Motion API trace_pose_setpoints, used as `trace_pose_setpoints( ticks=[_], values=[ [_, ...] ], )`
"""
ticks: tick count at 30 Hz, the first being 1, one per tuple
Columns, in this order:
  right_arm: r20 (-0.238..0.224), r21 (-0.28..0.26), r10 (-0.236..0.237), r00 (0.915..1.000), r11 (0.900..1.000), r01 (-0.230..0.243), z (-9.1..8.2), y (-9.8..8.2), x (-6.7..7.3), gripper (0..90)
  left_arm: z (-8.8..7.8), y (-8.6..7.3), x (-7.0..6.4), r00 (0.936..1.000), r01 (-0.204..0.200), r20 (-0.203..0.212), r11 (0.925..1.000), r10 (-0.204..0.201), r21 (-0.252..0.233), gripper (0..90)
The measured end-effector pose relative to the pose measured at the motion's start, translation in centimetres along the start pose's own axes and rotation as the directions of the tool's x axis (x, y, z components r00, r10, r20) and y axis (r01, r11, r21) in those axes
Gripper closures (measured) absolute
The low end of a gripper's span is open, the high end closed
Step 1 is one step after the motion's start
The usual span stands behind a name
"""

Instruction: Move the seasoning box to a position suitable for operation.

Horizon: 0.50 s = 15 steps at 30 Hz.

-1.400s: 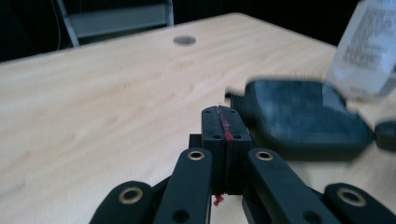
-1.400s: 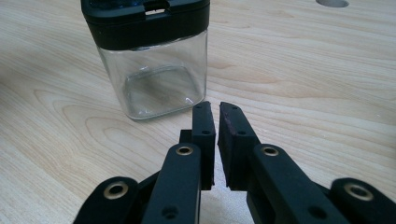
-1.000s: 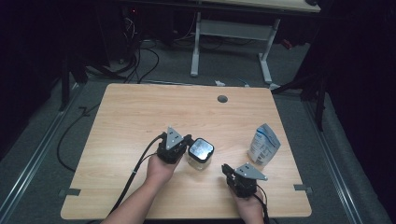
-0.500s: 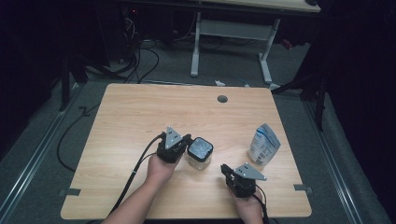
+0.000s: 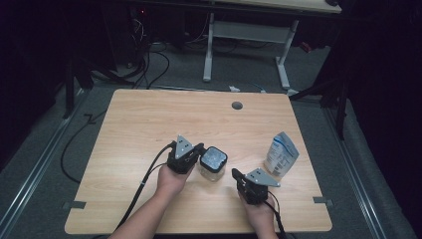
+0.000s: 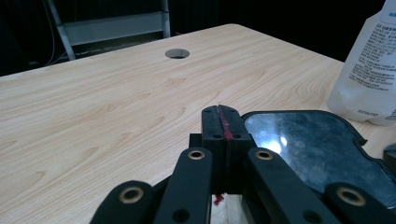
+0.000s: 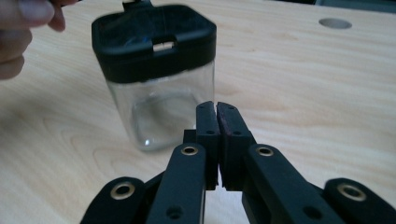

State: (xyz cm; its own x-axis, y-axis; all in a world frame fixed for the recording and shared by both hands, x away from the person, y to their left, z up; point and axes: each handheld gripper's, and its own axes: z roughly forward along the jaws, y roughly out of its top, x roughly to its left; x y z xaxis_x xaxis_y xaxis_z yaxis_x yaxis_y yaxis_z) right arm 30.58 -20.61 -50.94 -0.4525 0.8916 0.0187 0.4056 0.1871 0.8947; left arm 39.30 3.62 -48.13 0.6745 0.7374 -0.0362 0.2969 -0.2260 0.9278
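On the wooden worktop (image 5: 149, 129), glass jar with black lid (image 5: 212, 163) near centre, left gripper (image 5: 195, 152) closed empty beside its lid, right gripper (image 5: 237, 175) just closed, empty, white pouch (image 5: 280, 155) at right.

Wide open toward the table's (image 5: 149, 124) far edge; jar (image 5: 213, 163) mid-front, pouch (image 5: 281, 154) blocking near the right edge.

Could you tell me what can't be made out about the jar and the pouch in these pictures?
- Jar contents: right gripper view, blur and glare.
- Jar body: left gripper view, hidden by left gripper; lid cut off.
- Pouch print: high view, too small; left gripper view, cut off.
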Motion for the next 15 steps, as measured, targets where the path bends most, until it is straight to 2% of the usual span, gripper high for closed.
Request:
trace_pose_setpoints(
  ticks=[7, 15],
  values=[
    [-0.008, -0.025, -0.007, 0.9999, 1.0, 0.007, 0.6, 1.4, 0.7, 89.5, 0.0, 0.0, 0.0, 0.9999, 0.01, 0.008, 0.9999, -0.01, -0.006, 90.0],
    [-0.009, -0.029, -0.013, 0.9999, 1.0, 0.012, 0.9, 1.5, 1.1, 89.4, 0.1, 0.0, 0.0, 0.9998, 0.016, 0.011, 0.9999, -0.016, -0.006, 90.0]
  ],
)
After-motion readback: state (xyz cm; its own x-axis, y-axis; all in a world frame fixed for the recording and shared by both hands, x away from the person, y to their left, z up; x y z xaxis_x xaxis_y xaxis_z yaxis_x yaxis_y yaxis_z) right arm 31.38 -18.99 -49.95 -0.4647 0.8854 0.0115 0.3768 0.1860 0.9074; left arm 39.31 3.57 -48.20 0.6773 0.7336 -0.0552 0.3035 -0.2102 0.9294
